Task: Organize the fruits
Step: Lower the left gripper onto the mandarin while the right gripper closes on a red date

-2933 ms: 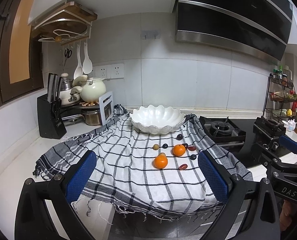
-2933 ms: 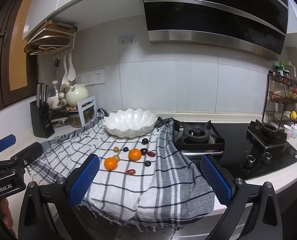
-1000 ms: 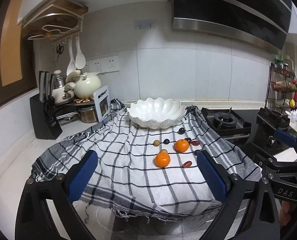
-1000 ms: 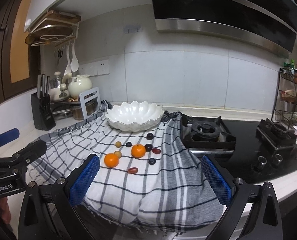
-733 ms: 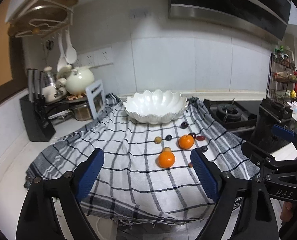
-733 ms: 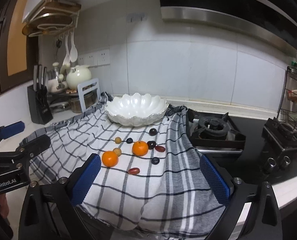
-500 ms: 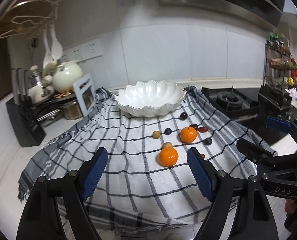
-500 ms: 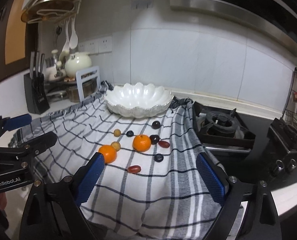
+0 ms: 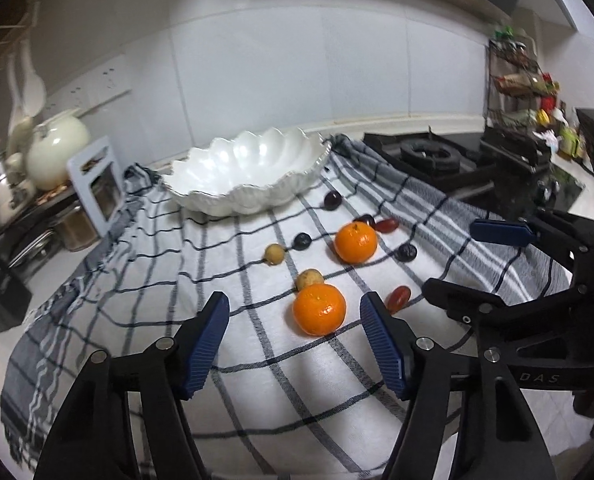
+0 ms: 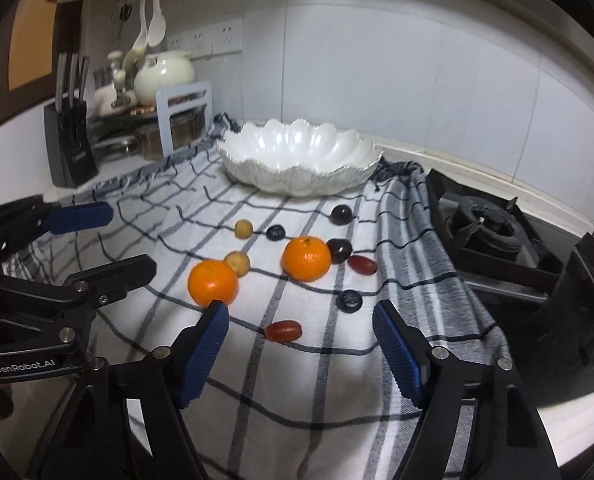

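A white scalloped bowl [image 9: 249,172] [image 10: 301,160] stands empty at the back of a checked cloth [image 9: 145,288] [image 10: 297,380]. Two oranges lie on the cloth: a near one [image 9: 319,309] [image 10: 213,283] and a far one [image 9: 356,242] [image 10: 306,258]. Around them lie dark plums, red grapes [image 10: 283,330] and small yellow fruits [image 9: 275,254]. My left gripper [image 9: 293,320] is open just short of the near orange. My right gripper [image 10: 301,328] is open, with a red grape just ahead between its fingers.
A gas stove [image 9: 425,160] [image 10: 493,232] lies right of the cloth. A knife block [image 10: 71,156], pots and a cream teapot [image 10: 165,76] stand at the back left. A spice rack [image 9: 521,92] stands far right. The counter's front edge is below both grippers.
Both grippers have moved forward and lower over the cloth toward the fruits. The fruits and bowl have not moved.
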A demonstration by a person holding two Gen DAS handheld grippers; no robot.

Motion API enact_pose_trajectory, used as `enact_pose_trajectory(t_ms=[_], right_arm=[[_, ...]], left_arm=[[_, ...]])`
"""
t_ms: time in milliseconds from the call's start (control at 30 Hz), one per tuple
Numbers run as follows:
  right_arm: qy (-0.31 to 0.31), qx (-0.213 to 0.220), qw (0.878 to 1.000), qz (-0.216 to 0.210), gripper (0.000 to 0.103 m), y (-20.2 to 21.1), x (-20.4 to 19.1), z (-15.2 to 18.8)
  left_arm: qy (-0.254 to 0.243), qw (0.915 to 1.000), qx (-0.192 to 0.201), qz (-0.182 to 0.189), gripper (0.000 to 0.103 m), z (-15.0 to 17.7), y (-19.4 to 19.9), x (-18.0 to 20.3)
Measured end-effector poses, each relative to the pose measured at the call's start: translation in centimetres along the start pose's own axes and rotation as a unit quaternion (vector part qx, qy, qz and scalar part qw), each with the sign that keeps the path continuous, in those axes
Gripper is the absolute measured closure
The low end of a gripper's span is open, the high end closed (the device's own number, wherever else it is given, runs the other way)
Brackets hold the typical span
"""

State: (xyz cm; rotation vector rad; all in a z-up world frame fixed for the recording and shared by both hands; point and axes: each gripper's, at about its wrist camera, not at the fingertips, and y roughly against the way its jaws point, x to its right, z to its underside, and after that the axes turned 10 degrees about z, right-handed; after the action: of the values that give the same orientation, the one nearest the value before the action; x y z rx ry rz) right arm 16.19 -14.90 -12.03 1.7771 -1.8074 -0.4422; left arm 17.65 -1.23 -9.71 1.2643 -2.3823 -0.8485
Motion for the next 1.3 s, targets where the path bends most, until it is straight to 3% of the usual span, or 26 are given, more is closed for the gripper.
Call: enact_pose_trajectory(t_ms=[533, 1067, 1300], right_arm=[[0.009, -0.053, 0.997, -0.047, 0.049, -5.0, -0.8, 1.4], [0.01, -0.067, 0.995, -0.074, 0.062, -6.5, -0.8, 1.3], [0.02, -0.072, 0.995, -0.073, 0.073, -6.6, -1.0, 1.3]], left_arm=[[-0.004, 0.9958, -0.05, 0.077, 0.049, 0.5, -5.9, -1.1], [0.026, 0.9925, -0.074, 0.094, 0.056, 0.7, -8.4, -1.5], [0.044, 0.9923, -0.074, 0.089, 0.059, 0.8, -8.5, -1.8]])
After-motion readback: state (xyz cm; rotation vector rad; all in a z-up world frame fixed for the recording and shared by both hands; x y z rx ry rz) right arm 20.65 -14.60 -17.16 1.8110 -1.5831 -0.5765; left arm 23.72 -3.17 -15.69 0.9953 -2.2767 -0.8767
